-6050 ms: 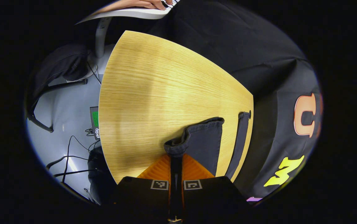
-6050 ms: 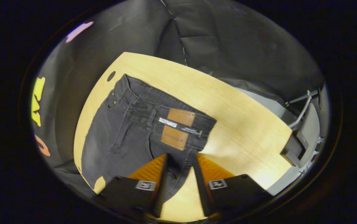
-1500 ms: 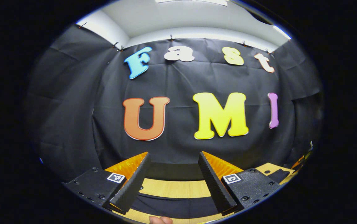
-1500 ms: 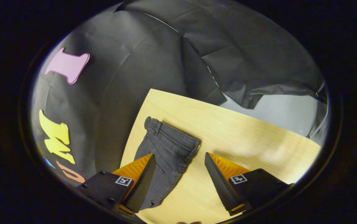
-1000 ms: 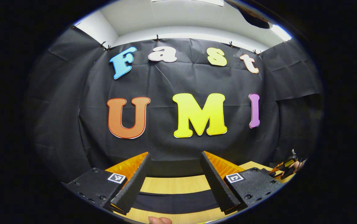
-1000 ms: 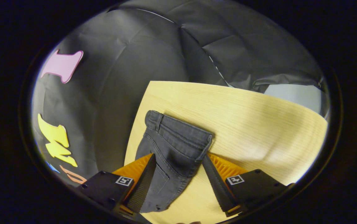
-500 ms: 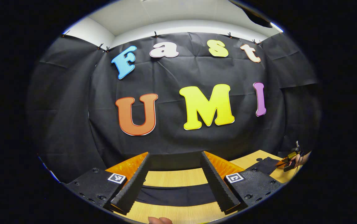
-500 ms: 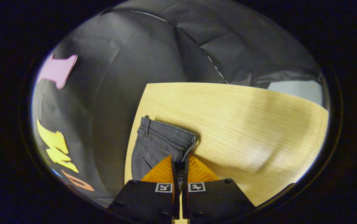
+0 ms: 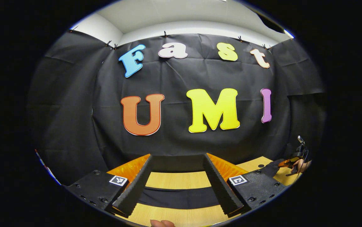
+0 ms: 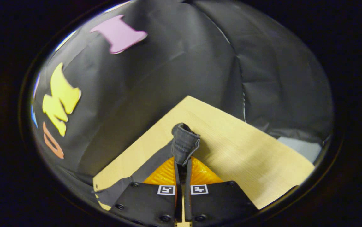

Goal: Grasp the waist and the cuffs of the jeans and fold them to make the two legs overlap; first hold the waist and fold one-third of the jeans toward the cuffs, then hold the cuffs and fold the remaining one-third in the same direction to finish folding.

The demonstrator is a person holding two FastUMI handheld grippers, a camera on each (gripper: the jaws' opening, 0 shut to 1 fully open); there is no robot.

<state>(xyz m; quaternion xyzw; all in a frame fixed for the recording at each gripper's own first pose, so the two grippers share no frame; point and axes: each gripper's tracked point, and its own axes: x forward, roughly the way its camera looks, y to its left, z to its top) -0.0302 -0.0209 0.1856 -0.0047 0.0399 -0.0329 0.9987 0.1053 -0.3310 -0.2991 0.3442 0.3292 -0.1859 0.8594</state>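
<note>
In the right gripper view, my right gripper [image 10: 181, 164] sits at the bottom centre of the frame with its two fingers pressed together, pinching a bunched edge of the dark grey jeans [image 10: 184, 142]. The pinched fabric, a thick stitched band, stands up just above my fingertips in the middle of the frame. More of the jeans trails away to the lower left, draping down along the near edge of the wooden table [image 10: 237, 148]. Beyond the fabric, the pale wood-grain tabletop runs toward the right of the frame, and the black cloth wall [image 10: 174, 63] rises behind it across the upper half.

In the left gripper view, my left gripper [image 9: 176, 186] is at the bottom centre, its fingers spread wide apart with nothing between them. A fingertip of a hand [image 9: 162, 223] peeks in at the very bottom edge. Just past my fingers, a dark band of the jeans [image 9: 177, 198] lies flat across the wooden table [image 9: 176, 180]. At the far right edge, small and distant, a hand [image 9: 300, 164] holds the other gripper against dark fabric on the table. Behind everything, the black cloth wall [image 9: 73, 110] spans the frame, with a white ceiling [image 9: 184, 15] along the top.
</note>
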